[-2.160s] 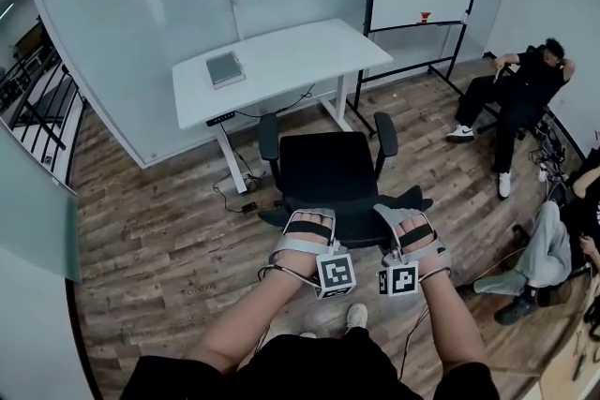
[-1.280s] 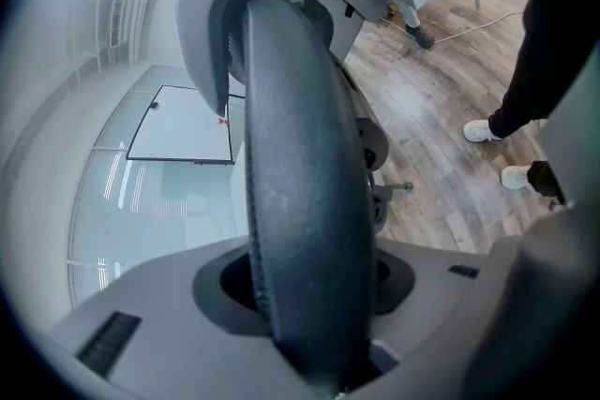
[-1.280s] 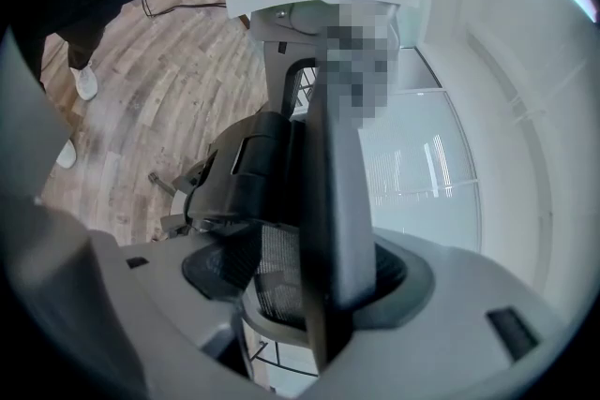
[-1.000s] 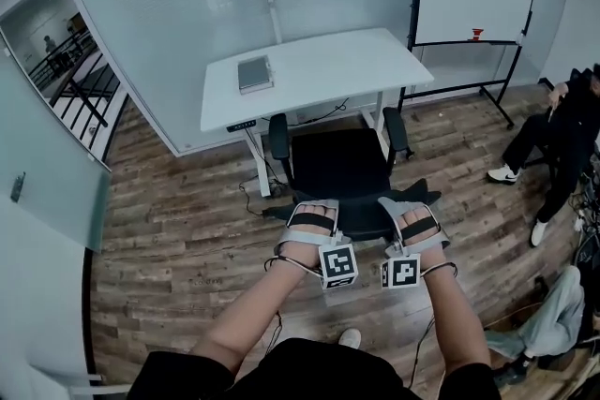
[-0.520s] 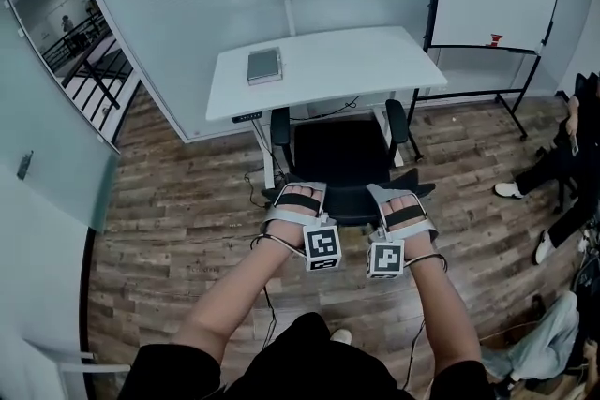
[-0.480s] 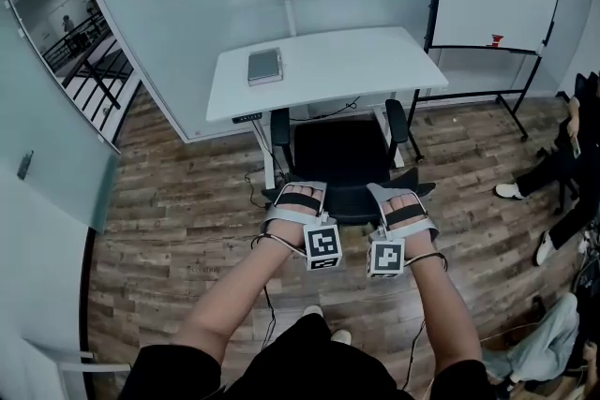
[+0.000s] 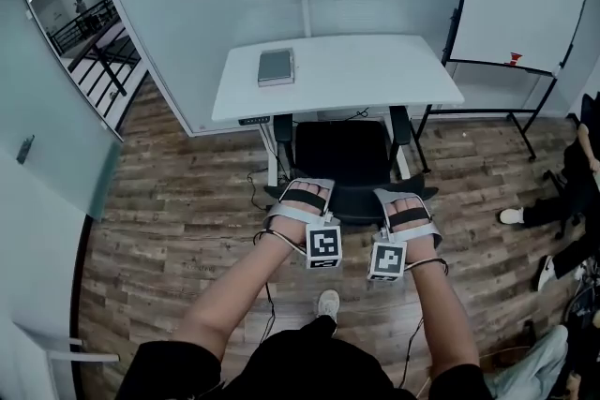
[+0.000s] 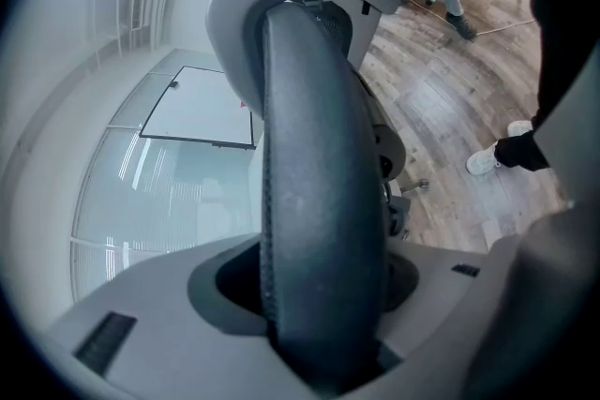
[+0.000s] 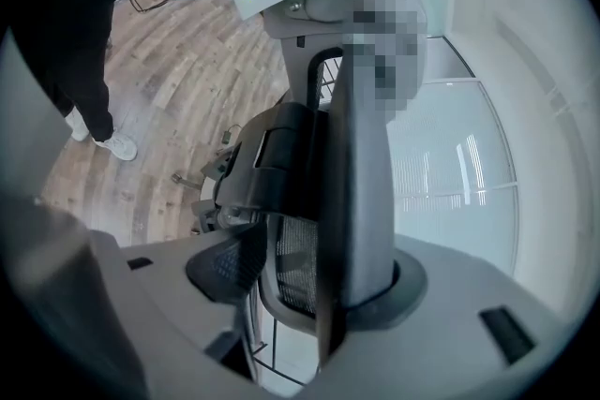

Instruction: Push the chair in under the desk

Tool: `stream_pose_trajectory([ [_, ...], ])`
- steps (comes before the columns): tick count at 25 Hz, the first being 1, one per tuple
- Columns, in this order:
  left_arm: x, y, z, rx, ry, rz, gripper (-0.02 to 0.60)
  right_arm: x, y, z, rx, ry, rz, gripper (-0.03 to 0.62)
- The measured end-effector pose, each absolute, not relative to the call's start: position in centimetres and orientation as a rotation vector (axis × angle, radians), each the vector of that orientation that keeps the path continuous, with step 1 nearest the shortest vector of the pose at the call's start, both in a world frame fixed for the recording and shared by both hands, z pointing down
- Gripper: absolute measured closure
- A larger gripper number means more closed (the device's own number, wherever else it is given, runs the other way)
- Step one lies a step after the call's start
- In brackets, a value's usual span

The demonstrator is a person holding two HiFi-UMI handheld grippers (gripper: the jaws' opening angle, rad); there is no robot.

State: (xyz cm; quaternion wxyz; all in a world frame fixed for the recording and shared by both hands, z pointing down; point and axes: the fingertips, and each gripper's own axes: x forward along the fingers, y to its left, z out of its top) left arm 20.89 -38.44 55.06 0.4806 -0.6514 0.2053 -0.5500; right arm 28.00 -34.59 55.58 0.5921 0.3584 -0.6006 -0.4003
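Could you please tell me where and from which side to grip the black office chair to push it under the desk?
Grip the black mesh office chair by its backrest's top rim, coming from behind. The rim is slim enough to pinch, it faces you, and the seat points at the white rectangular desk.

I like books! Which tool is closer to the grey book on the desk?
Left. The left tool grips the chair back just below the book. The right tool, whose jaws have just been closing on the chair back, is farther off to the right.
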Motion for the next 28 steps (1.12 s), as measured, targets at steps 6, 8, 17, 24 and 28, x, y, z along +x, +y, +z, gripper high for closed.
stream_pose_trajectory([
  [6, 21.0, -41.7, 54.7, -1.594, 0.519, -1.313, 0.348, 28.1, -37.9, 55.7, 0.828, -1.398, -0.926, 0.337],
  [8, 21.4, -42.7, 54.5, -1.613, 0.506, -1.289, 0.342, 28.2, -39.0, 55.6, 0.830, -1.399, -0.920, 0.356],
  [17, 21.6, -46.7, 54.4, -1.628, 0.518, -1.297, 0.339, 27.6, -43.0, 54.9, 0.848, -1.465, -0.910, 0.361],
  [24, 22.5, -50.3, 54.1, -1.627, 0.539, -1.270, 0.336, 29.1, -47.0, 55.5, 0.821, -1.418, -0.925, 0.381],
  [28, 22.9, -52.4, 54.2, -1.622, 0.533, -1.279, 0.337, 30.1, -49.5, 55.7, 0.818, -1.378, -0.952, 0.381],
])
